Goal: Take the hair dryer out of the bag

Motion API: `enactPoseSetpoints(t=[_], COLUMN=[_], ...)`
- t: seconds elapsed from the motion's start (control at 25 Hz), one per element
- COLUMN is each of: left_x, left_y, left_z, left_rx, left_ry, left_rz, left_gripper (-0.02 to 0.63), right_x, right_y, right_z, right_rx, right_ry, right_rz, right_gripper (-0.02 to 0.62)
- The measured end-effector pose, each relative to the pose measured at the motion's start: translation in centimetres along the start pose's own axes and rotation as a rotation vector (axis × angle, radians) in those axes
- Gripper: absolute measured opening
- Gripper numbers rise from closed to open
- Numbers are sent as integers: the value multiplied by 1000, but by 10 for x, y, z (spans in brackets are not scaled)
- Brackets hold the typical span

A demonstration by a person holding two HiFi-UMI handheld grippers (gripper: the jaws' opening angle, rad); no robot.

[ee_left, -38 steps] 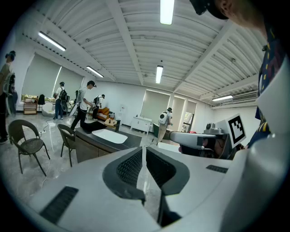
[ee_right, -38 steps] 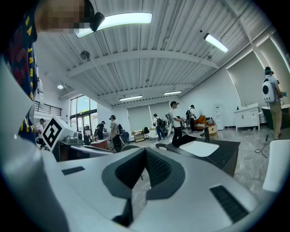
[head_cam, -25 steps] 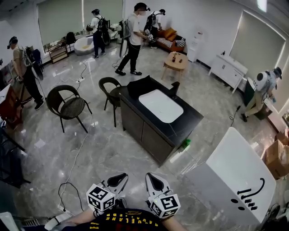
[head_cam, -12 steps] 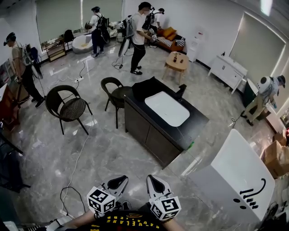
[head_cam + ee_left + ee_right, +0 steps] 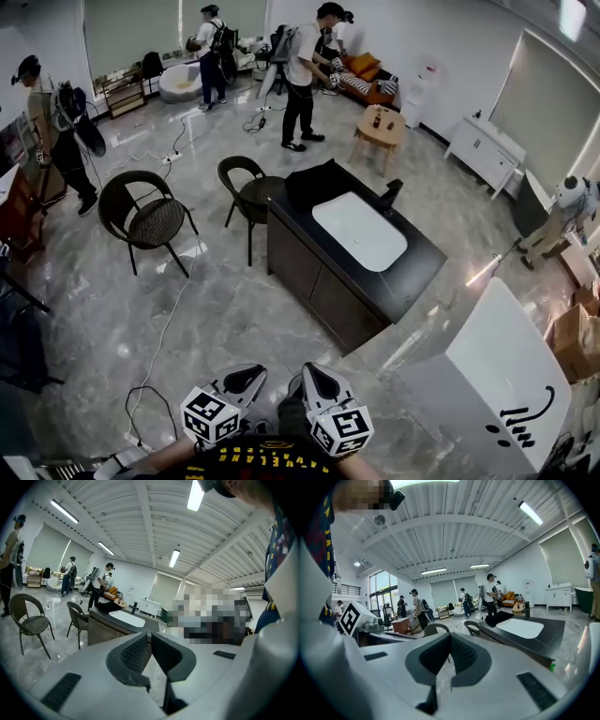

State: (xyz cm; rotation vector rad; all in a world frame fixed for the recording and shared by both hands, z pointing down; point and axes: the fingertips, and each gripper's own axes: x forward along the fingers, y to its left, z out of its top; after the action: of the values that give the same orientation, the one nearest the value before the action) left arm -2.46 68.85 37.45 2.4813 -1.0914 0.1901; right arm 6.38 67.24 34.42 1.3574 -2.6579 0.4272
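Down at the left, the left tool (image 5: 246, 377) is pressed together and empty. Beside it the right tool (image 5: 317, 379) is closed on nothing too, both idle with the dark table (image 5: 424, 258) well apart. A black bag (image 5: 317, 180) lies on its far end; the hair dryer is unseen, presumably inside.

From the wearer: sink counter (image 5: 314, 281) at 12 o'clock, bag (image 5: 317, 178) on its far end, faucet (image 5: 389, 195) behind the basin. Chairs (image 5: 147, 220) (image 5: 248, 192) left of the counter, 11 o'clock. Cabinet (image 5: 487, 366) at 2 o'clock.
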Motion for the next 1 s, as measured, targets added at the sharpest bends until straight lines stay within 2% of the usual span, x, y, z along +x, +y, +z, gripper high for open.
enactPoseSetpoints(t=[0.12, 0.2, 0.4, 0.48, 0.6, 0.76, 0.84, 1.0], left_x=[11, 25, 73, 94, 126, 167, 184, 215], left_y=[19, 31, 50, 57, 65, 72, 78, 83], left_z=[6, 8, 23, 35, 59, 86, 95, 109], left_rx=[9, 1, -16, -9, 1, 24, 31, 40], left_ry=[18, 28, 41, 42, 40, 51, 56, 62], left_rz=[35, 48, 48, 54, 64, 78, 87, 95], left_gripper=[31, 30, 31, 31, 31, 31, 31, 31], right_x=[25, 41, 71, 84, 106, 119, 129, 146], right_y=[-5, -12, -16, -29, -67, -96, -113, -157], right_z=[6, 9, 33, 43, 58, 87, 94, 105], right_rx=[29, 11, -138, -177, -158, -196, -212, -166], right_ry=[2, 2, -17, -11, -31, -64, -80, -53], right_rz=[56, 90, 270, 276, 266, 358, 346, 285], right_gripper=[-8, -8, -8, -8, -8, -8, -8, -8])
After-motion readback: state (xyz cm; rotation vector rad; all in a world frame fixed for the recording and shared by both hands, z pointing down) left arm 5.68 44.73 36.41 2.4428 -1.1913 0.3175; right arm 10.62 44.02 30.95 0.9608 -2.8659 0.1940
